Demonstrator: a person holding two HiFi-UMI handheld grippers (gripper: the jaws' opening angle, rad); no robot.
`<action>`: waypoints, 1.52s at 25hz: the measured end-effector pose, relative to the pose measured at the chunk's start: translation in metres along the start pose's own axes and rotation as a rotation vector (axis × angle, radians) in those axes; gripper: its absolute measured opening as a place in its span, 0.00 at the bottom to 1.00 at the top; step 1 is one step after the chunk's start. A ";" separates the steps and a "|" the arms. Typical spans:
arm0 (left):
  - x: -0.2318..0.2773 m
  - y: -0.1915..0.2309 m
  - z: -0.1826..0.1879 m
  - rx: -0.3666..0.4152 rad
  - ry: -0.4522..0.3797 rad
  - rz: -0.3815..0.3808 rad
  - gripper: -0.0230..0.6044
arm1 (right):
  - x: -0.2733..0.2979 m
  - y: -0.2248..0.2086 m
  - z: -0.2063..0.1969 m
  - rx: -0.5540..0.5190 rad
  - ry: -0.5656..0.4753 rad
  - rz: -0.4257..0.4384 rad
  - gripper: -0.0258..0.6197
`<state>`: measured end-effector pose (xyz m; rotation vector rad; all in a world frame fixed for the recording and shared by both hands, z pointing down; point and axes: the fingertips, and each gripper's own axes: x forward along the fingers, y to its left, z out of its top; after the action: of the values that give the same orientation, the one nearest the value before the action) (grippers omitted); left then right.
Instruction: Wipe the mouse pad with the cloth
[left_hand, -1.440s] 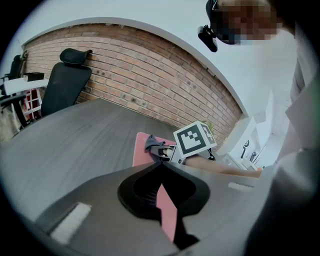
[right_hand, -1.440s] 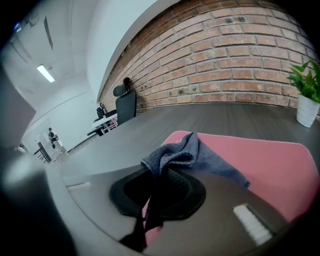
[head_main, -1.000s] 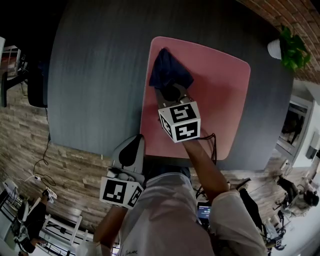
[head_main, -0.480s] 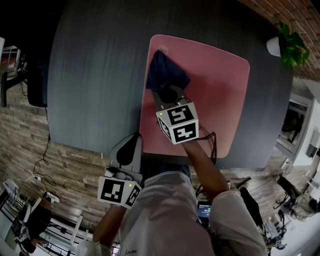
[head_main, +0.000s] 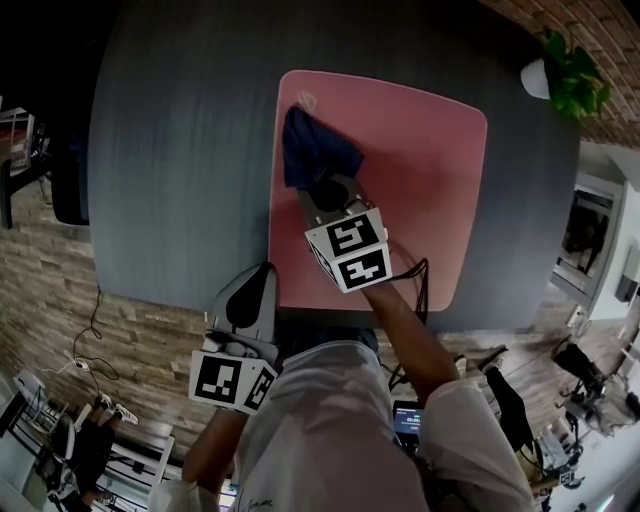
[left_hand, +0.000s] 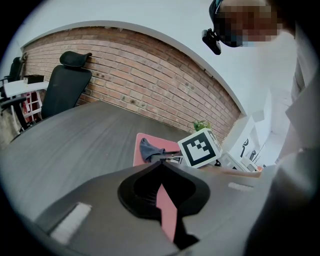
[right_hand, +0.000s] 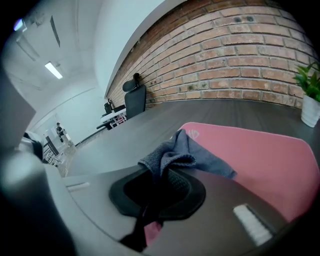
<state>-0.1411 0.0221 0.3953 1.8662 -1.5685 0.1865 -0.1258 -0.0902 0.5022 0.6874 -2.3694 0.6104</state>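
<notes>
Since earlier, head view: right gripper (head_main: 322, 188) drew the dark blue crumpled cloth (head_main: 312, 150) slightly back on the pink rectangular mouse pad (head_main: 420, 170); we judged most unwiped. Left gripper view: left gripper (left_hand: 161, 164) closed, empty. Right gripper view: jaws clamped the cloth.

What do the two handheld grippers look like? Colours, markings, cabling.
Both alike: the left gripper and right gripper have grey shells with black-lined jaws. Each carries a white cube printed with black square markers. A dark cable loops by the right one. The person wears a pale top.
</notes>
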 end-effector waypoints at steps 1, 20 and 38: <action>0.001 -0.001 0.001 0.001 0.001 -0.002 0.06 | -0.002 -0.003 -0.001 0.001 0.001 -0.001 0.09; 0.026 -0.018 0.009 0.021 0.024 -0.038 0.06 | -0.023 -0.035 -0.016 0.045 0.022 -0.035 0.09; 0.041 -0.043 0.007 0.052 0.052 -0.077 0.06 | -0.045 -0.061 -0.030 0.072 0.025 -0.058 0.10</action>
<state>-0.0933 -0.0140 0.3935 1.9424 -1.4671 0.2417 -0.0460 -0.1051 0.5104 0.7725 -2.3063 0.6779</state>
